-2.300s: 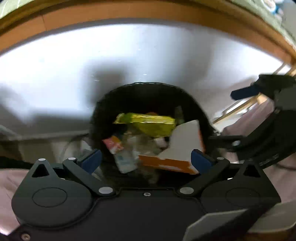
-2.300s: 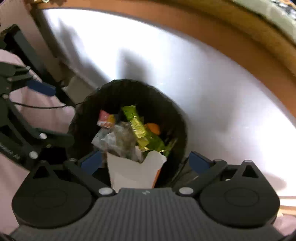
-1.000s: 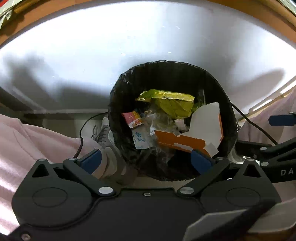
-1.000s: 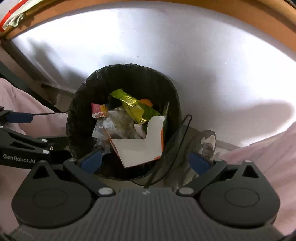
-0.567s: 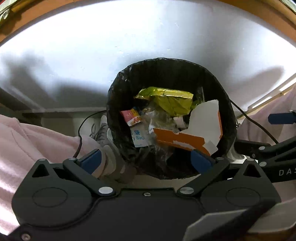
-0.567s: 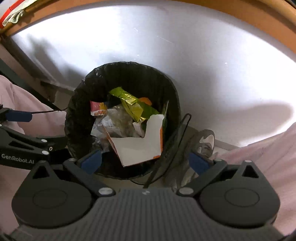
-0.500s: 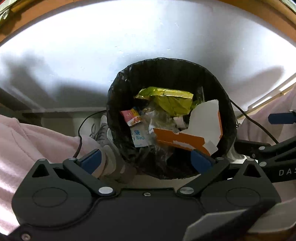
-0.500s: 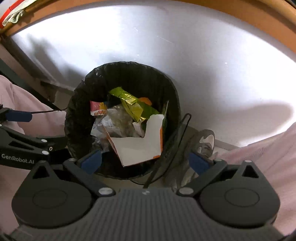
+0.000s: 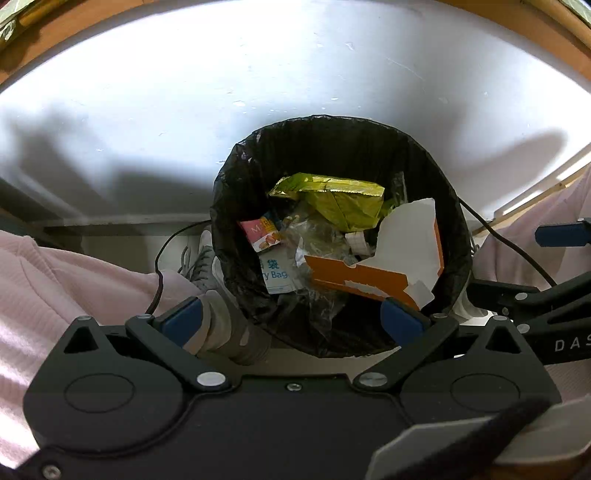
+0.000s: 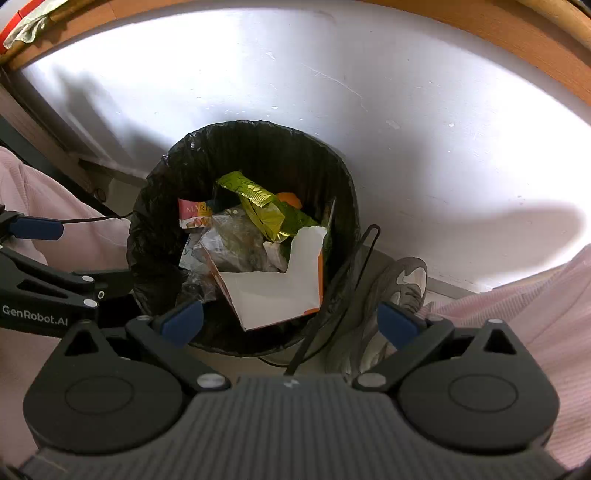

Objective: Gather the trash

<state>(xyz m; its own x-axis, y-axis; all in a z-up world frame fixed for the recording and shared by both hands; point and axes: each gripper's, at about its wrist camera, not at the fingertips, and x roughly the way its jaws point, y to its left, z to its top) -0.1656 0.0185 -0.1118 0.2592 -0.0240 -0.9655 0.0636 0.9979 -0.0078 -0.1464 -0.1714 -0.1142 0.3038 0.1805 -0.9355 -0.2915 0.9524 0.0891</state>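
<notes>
White wall panel [image 9: 184,122] under a wooden ledge [image 10: 480,33] backs both views, with floor below. Both grippers hang above a bin, empty. The left gripper [image 9: 291,317] has its blue-padded fingers [image 9: 181,319] spread wide, as does the right gripper [image 10: 290,319]. Between and beyond them stands the black-lined trash bin [image 9: 332,140], close against the wall. Inside it, an orange-and-white carton [image 10: 273,291] leans at the near rim, a yellow-green foil wrapper [image 9: 332,199] lies toward the far side, and a pink snack packet [image 9: 260,232], a white-and-blue bag [image 9: 275,273] and crumpled clear plastic [image 10: 236,240] fill the middle. Grey sneakers [image 10: 399,284] and pink trouser legs [image 9: 55,280] flank the bin, with a black cable [image 10: 354,266] at its right edge.
</notes>
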